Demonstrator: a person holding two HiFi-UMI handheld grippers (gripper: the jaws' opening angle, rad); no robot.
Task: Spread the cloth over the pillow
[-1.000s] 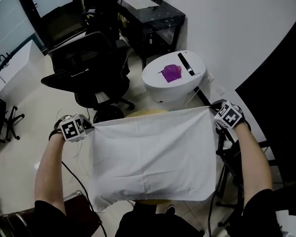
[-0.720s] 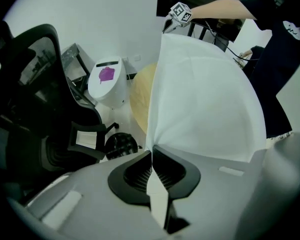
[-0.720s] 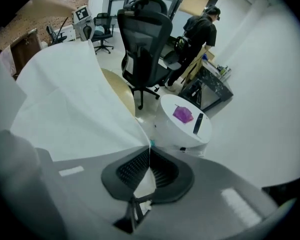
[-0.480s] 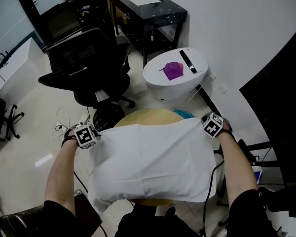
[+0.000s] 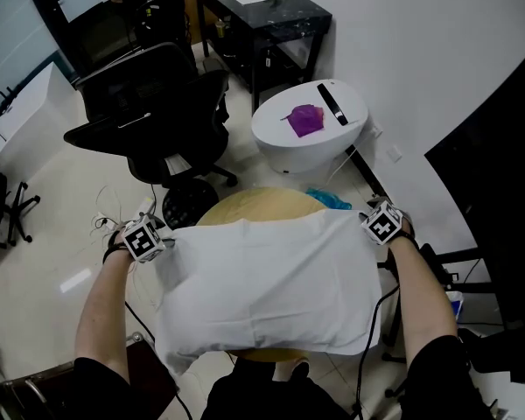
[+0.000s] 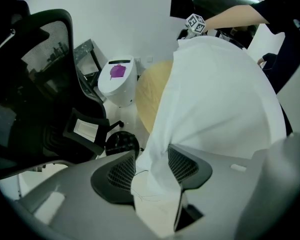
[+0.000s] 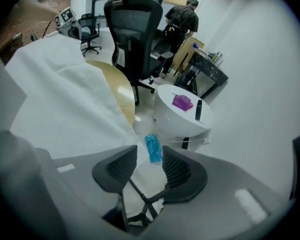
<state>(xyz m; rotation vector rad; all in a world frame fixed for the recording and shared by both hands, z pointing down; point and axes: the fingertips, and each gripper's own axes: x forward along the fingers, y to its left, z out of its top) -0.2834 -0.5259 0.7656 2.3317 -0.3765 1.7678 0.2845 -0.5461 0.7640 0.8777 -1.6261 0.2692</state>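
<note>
Cloth sunk onto round tan table; black chair beyond.

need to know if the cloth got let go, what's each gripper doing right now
Left gripper: just opened, cloth corner between the jaws, not pinched.
Right gripper: just opened, gripping nothing.

The round tan table bears a white cloth mounded high across most of its top.
</note>
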